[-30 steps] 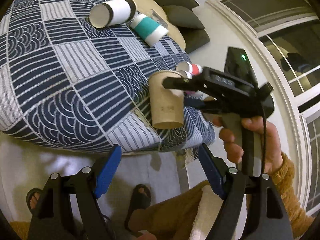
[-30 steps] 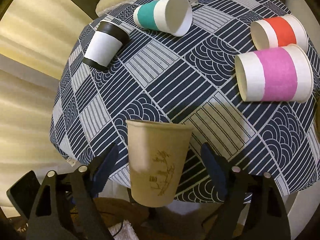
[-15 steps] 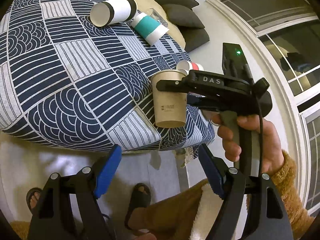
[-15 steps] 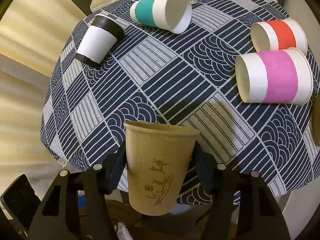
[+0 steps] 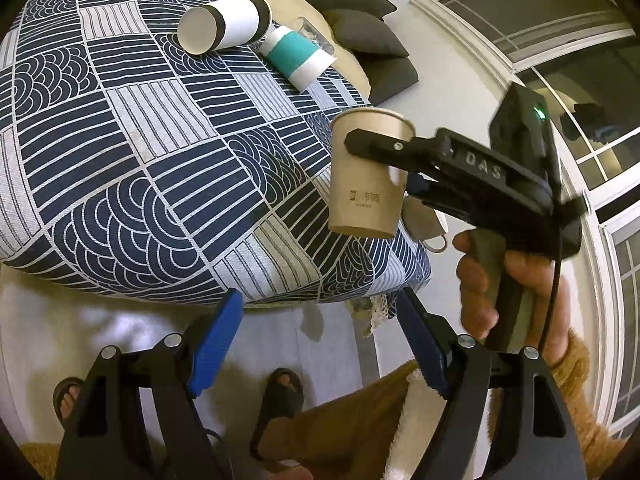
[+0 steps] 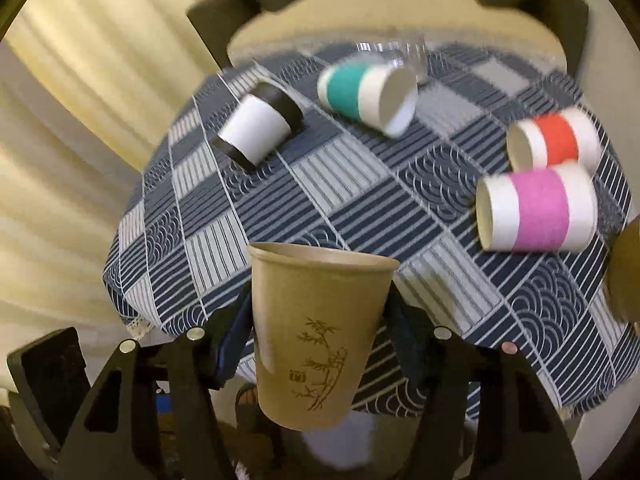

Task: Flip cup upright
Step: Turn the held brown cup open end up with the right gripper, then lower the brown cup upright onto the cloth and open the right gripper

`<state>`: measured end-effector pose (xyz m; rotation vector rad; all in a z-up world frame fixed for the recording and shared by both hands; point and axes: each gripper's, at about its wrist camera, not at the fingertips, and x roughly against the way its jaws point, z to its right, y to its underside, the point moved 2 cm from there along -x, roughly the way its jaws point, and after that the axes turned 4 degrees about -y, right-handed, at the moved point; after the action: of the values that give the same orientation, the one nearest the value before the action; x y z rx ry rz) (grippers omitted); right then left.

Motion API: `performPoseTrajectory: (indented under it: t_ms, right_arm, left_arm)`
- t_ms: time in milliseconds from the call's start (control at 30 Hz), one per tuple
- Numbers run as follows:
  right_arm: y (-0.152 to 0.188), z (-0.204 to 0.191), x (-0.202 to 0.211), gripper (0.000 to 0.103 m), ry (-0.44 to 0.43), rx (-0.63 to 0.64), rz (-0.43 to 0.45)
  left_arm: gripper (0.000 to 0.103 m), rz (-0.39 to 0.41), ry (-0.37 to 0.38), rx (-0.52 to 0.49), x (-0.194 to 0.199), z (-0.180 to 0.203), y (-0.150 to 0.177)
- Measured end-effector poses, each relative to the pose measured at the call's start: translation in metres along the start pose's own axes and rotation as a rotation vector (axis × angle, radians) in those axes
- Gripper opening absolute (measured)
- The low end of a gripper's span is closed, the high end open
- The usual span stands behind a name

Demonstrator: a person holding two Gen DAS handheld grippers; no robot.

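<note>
A brown paper cup point(image 6: 316, 340) with a bamboo print stands upright, mouth up, between the fingers of my right gripper point(image 6: 316, 344), which is shut on it. In the left wrist view the same cup point(image 5: 366, 178) hangs in the air above the near edge of the table, with the right gripper point(image 5: 372, 148) clamped across its upper part. My left gripper point(image 5: 320, 348) is open and empty, low in front of the table edge, apart from the cup.
On the blue patterned tablecloth point(image 6: 360, 200) several cups lie on their sides: black-banded point(image 6: 260, 130), teal point(image 6: 366, 94), red point(image 6: 554, 142), pink point(image 6: 536, 210). A clear glass point(image 6: 394, 54) lies at the back. A brown object point(image 6: 624, 272) sits at the right edge.
My right gripper has closed on the brown cup and lifted it off the table. The right wrist view has pulled back and up. The left gripper has stayed open.
</note>
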<state>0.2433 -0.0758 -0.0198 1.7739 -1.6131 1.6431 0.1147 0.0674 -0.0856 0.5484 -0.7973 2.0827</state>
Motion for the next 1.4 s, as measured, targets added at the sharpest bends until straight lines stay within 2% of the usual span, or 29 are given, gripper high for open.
performPoseTrajectory:
  t_ms: [167,333,500,633,900,1067,1400]
  right_arm:
    - [0.012,-0.005,0.014,0.062,-0.017,0.095,0.193]
    - [0.022,0.002,0.022,0.062,-0.034,0.144,0.378]
    - [0.036,0.002,0.021,0.062,0.000,0.230,0.542]
    - [0.053,0.007,0.021,0.062,0.038,0.249,0.673]
    - [0.075,0.007,0.003,0.062,0.210,0.272,0.761]
    - [0.083,0.003,-0.008,0.062,0.273,0.277,0.787]
    - [0.089,-0.004,-0.025,0.063,0.295,0.312,0.777]
  left_arm:
    - [0.077,0.044,0.026,0.005,0.007,0.000,-0.004]
    - [0.077,0.128,0.055,0.036,0.021,-0.004,-0.013]
    - [0.077,0.204,0.083,0.068,0.031,-0.009,-0.021]
    - [0.077,0.219,0.102,0.092,0.030,-0.012,-0.026]
    - [0.077,0.240,0.098,0.102,0.027,-0.014,-0.027]
    - [0.077,0.253,0.101,0.116,0.028,-0.016,-0.027]
    - [0.077,0.252,0.082,0.110,0.025,-0.018,-0.026]
